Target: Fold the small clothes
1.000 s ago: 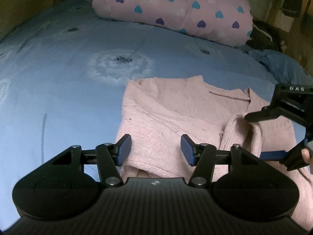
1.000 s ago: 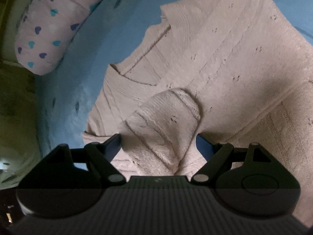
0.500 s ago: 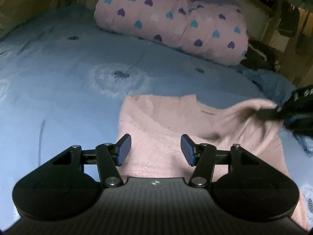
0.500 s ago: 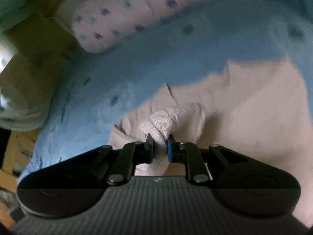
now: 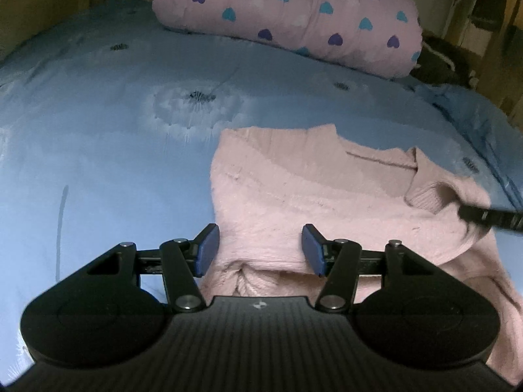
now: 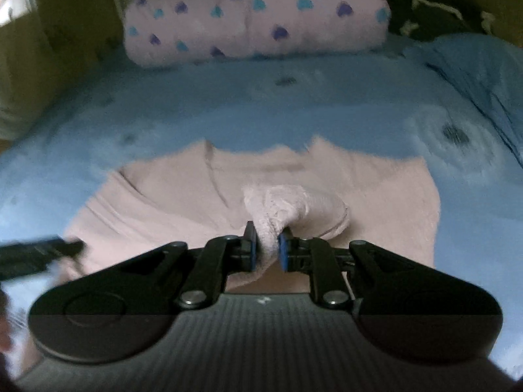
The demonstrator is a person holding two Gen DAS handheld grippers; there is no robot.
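A pink sweater [image 5: 294, 202] lies flat on the bed [image 5: 114, 137], near its front edge, collar toward the pillow [image 5: 287, 16]. The right gripper [image 6: 266, 248] is clamped on the cuff of a sleeve [image 6: 278, 209], lifting it off the body of the garment. The left gripper [image 5: 260, 250] hovers over the hem with its jaws apart, nothing between them.

Risks noted:
- The pinch takes only the tip of the cuff. Loose knit can slide out under pull, dropping the sleeve short of its fold line.
- The hem is unanchored. A pull across the body would likely drag the whole sweater over the smooth cover and skew it.
- The knit stretches, so a hard tug could distort the sleeve and leave a bunched fold.
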